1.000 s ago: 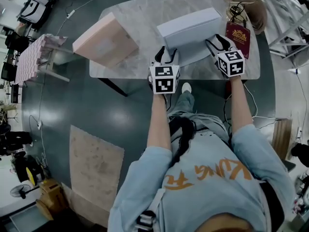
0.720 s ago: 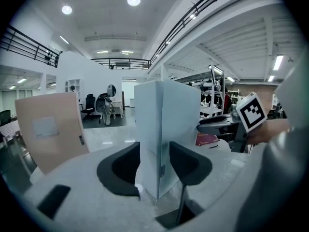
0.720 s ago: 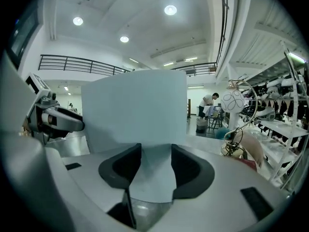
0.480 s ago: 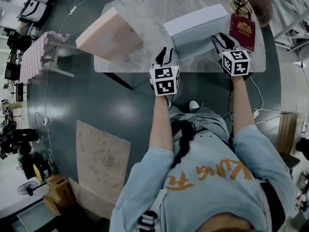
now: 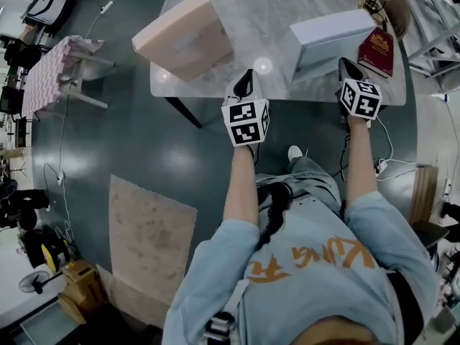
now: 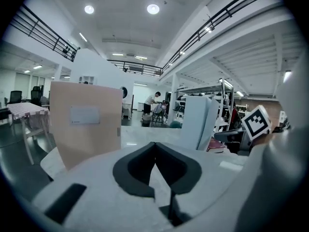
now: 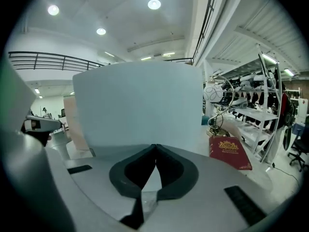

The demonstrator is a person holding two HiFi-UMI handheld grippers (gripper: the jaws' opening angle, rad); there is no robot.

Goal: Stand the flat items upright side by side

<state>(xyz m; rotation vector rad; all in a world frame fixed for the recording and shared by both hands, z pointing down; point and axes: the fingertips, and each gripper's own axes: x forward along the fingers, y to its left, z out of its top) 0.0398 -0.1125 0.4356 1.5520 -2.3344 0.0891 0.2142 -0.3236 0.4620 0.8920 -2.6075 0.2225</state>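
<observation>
Two flat boxes stand upright on the marble table (image 5: pixel 273 20): a pink one (image 5: pixel 187 38) at the left and a white one (image 5: pixel 327 42) at the right, with a wide gap between them. My left gripper (image 5: pixel 244 85) hovers at the table's near edge in front of that gap, shut and empty. Just in front of the white box (image 7: pixel 137 105), my right gripper (image 5: pixel 350 69) is also shut on nothing. Both pairs of jaws have just been closing with nothing between them. In the left gripper view the pink box (image 6: pixel 86 122) stands ahead to the left and the white box (image 6: pixel 200 122) to the right.
A dark red booklet (image 5: pixel 379 51) lies flat on the table right of the white box, with a wire object (image 5: pixel 374 6) behind it. A small stand with a checked cloth (image 5: pixel 54 77) is on the floor at the left. A mat (image 5: pixel 147 243) lies on the floor below.
Both grippers have come away from the white box and closed. The left one has moved left along the table's near edge. The white box now stands more upright.
</observation>
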